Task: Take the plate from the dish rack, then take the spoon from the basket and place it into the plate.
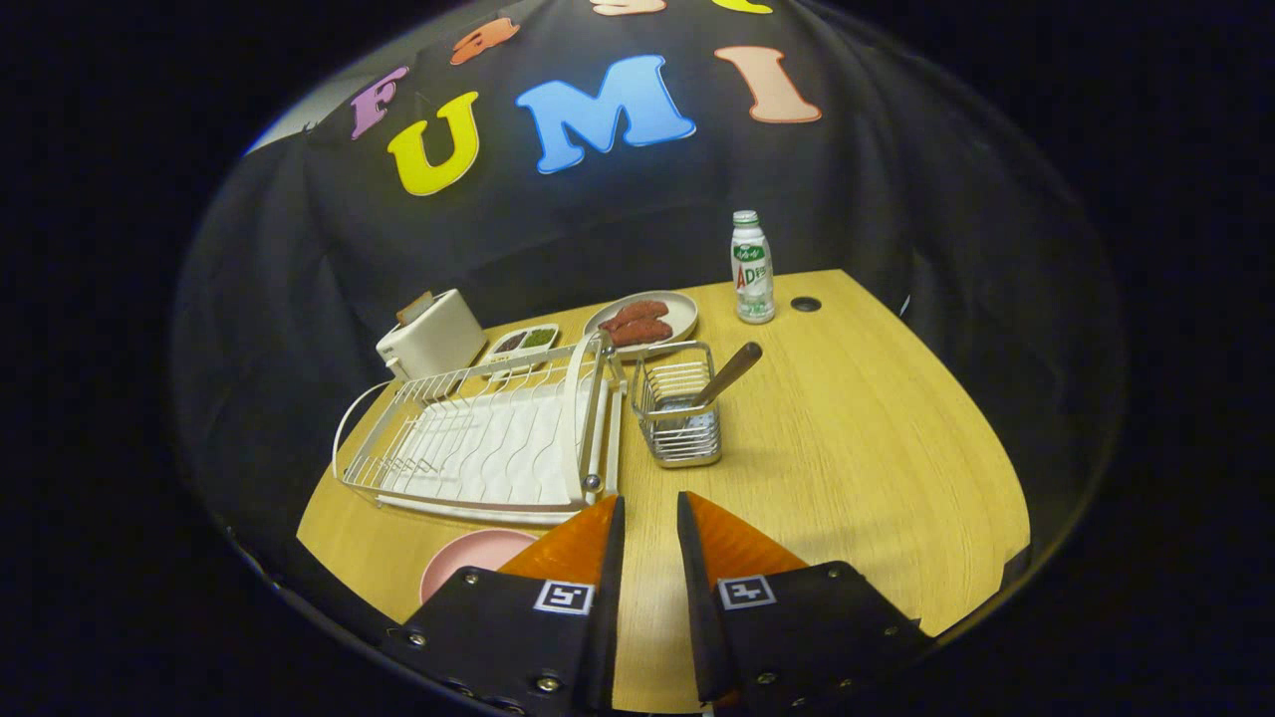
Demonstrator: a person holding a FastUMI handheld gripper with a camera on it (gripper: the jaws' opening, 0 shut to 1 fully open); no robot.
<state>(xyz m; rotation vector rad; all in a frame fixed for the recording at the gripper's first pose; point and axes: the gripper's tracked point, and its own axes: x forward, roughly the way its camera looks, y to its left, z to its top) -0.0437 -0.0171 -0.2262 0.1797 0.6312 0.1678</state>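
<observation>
Pink plate (pixel 468 560) lies flat on the wooden desk (pixel 877 468), just left of the gripper (pixel 649 513), near the front of the white dish rack (pixel 488 443). Jaws slightly apart, holding nothing, over bare desk. Spoon (pixel 725 376) leans handle-up in the wire basket (pixel 679 418) just ahead, right of the rack. Beyond: toaster (pixel 430 335), sausage plate (pixel 642 321), bottle (pixel 753 267).

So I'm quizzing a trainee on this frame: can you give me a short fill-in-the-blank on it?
1. The pink plate lies on the ____, beside the gripper.
2. The spoon stands in the wire ____.
3. The dish rack holds ____ dishes.
4. The gripper's fingers hold ____.

Missing: table; basket; no; nothing
</observation>
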